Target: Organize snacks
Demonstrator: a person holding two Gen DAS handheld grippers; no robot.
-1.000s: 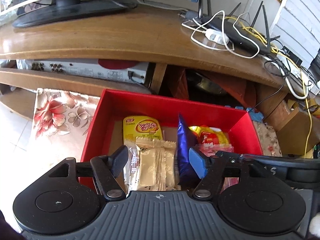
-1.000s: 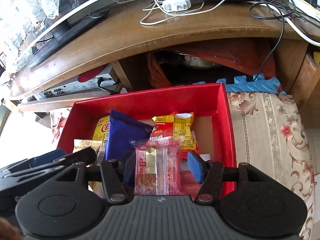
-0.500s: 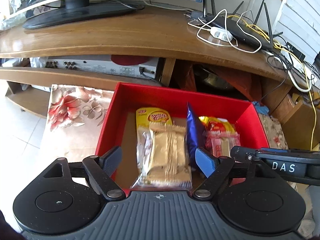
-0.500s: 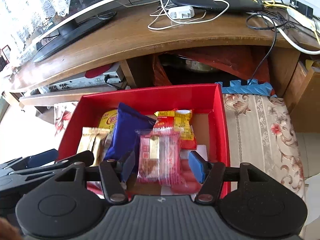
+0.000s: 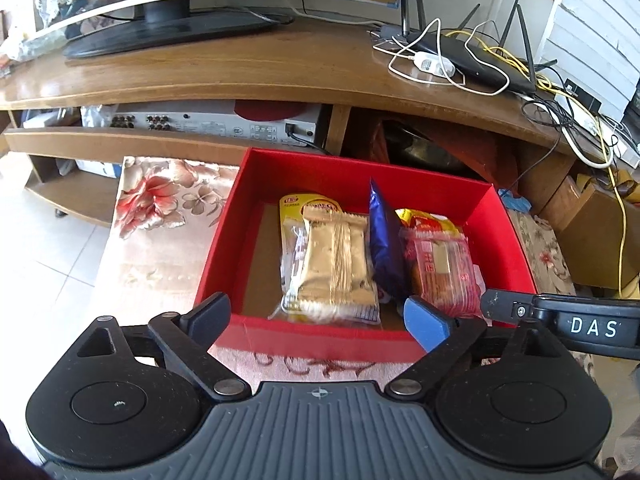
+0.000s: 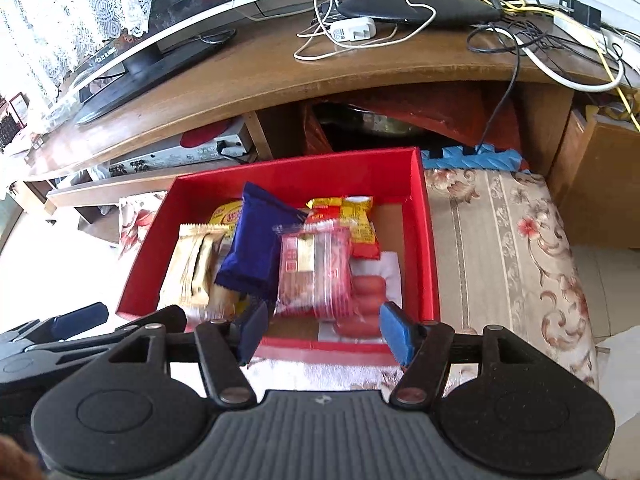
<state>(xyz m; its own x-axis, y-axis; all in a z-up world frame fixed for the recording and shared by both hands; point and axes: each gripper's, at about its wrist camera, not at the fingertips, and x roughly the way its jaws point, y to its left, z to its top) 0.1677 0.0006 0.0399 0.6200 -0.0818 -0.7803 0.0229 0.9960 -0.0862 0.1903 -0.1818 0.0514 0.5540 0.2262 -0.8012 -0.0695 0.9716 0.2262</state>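
Snacks (image 5: 332,264) are packed in the red box (image 5: 360,172), probably finished; left gripper (image 5: 316,316) and right gripper (image 6: 320,332), jaws just opened, are held empty.

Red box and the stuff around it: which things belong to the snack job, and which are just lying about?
Job:
red box
gold packet
blue packet
pink packet
yellow packet
sausages

Lying about:
router
charger
TV
amplifier

I see a matt red cardboard box (image 5: 508,248) with a bare brown card floor. Inside it, a gold foil packet (image 5: 334,258) shines, a blue wrapper (image 6: 256,252) looks glossy and crinkled, and a clear plastic pack (image 6: 316,272) glints. The wooden stand (image 5: 248,68) is polished; the floral cloth (image 6: 508,248) looks woven.
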